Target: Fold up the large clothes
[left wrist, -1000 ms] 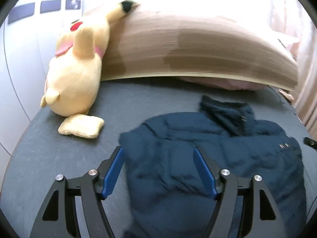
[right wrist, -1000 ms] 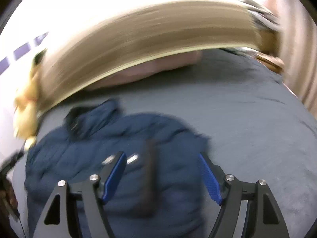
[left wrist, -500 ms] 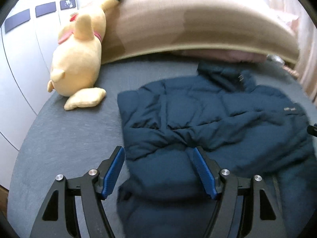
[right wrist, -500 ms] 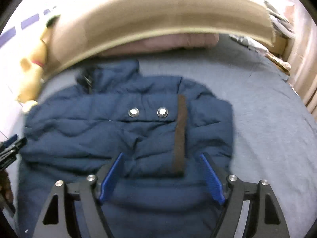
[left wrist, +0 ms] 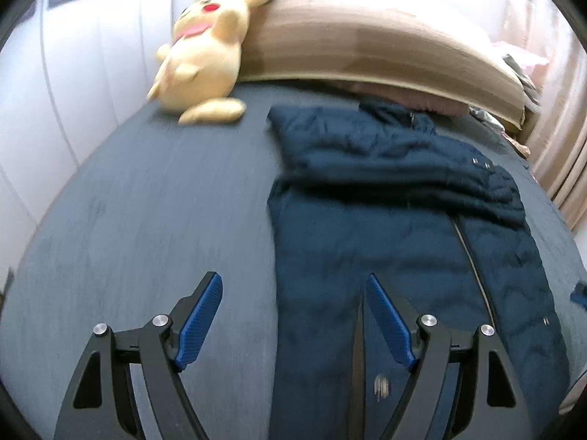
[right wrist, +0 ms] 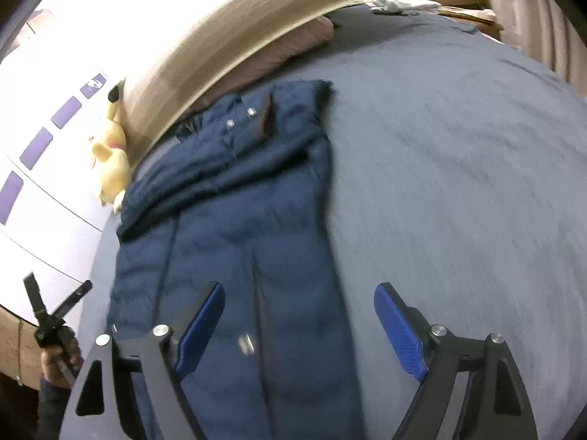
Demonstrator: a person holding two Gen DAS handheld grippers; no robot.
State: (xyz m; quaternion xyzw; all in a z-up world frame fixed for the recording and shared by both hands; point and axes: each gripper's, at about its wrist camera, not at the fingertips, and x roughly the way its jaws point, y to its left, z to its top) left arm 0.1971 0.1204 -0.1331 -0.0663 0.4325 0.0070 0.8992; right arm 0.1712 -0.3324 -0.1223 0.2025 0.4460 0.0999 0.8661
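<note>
A dark blue puffer jacket [left wrist: 396, 234] lies flat on the grey bed [left wrist: 146, 220], collar toward the headboard, both sleeves folded across the chest. It also shows in the right wrist view [right wrist: 234, 234]. My left gripper [left wrist: 293, 304] is open and empty above the jacket's lower left edge. My right gripper [right wrist: 299, 311] is open and empty above the jacket's lower right edge. The left gripper also shows at the left edge of the right wrist view [right wrist: 51, 308].
A yellow plush toy [left wrist: 205, 58] lies at the head of the bed by the tan headboard [left wrist: 367, 51]. A pink pillow [right wrist: 290, 51] lies under the headboard. White wardrobe doors [left wrist: 73, 73] stand left; curtains [left wrist: 565, 168] hang right.
Both grippers have pulled back from the jacket's chest toward its lower hem and apart to its two sides. Both stay open. The jacket lies still.
</note>
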